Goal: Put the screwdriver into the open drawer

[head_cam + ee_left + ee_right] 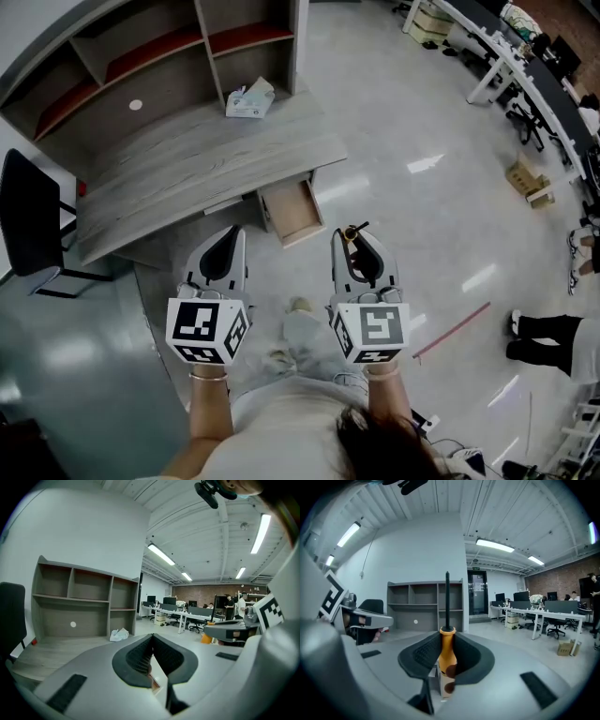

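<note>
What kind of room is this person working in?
Probably an open-plan office: a grey wooden desk topped by open shelves, long rows of white workstations with monitors, and a black office chair.

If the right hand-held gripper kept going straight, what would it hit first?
Probably the grey shelf unit on the desk, screwdriver tip first. Depth is unclear, so it might pass its right end.

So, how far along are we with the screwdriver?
Done: the drawer stands open and the right tongs grip the screwdriver by its orange handle. In hand: it is held short of the drawer. Left: lower it in and release. The left tongs are shut, empty.
</note>
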A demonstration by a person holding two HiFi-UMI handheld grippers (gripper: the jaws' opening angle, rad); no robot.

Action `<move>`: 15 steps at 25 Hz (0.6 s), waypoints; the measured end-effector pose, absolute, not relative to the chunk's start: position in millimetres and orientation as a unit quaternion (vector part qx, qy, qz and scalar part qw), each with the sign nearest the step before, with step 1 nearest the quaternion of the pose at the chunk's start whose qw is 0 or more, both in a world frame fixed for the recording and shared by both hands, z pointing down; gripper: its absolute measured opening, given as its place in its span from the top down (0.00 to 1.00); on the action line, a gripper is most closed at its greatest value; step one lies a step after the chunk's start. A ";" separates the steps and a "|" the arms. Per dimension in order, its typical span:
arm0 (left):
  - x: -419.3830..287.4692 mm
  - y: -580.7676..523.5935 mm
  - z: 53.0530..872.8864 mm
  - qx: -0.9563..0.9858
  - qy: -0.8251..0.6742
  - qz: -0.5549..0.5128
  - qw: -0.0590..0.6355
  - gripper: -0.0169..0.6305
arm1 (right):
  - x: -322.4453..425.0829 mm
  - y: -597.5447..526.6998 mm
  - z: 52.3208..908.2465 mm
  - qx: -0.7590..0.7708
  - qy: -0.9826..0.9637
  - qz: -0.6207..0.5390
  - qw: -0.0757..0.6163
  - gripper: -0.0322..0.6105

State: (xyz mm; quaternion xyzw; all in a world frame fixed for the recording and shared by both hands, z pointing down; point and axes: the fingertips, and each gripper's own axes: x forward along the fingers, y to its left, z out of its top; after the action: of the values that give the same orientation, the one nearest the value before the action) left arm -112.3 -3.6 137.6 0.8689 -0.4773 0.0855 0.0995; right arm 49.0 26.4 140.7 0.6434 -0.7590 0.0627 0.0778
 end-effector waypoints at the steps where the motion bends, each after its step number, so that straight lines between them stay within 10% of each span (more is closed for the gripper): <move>1: -109.3 -8.2 138.7 0.867 -0.480 0.086 0.101 0.95 | 50.8 20.6 143.1 0.639 -0.762 0.064 0.080 0.81; 15: -103.5 -59.8 163.7 0.832 -0.534 0.089 0.120 0.95 | 62.5 -45.5 197.5 0.589 -0.793 0.078 0.135 0.81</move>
State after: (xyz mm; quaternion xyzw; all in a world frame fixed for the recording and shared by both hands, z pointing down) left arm -103.5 -59.8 163.7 0.8323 -0.5338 0.0889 0.1202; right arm 62.5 -45.5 197.5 0.5891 -0.7929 0.0781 0.1349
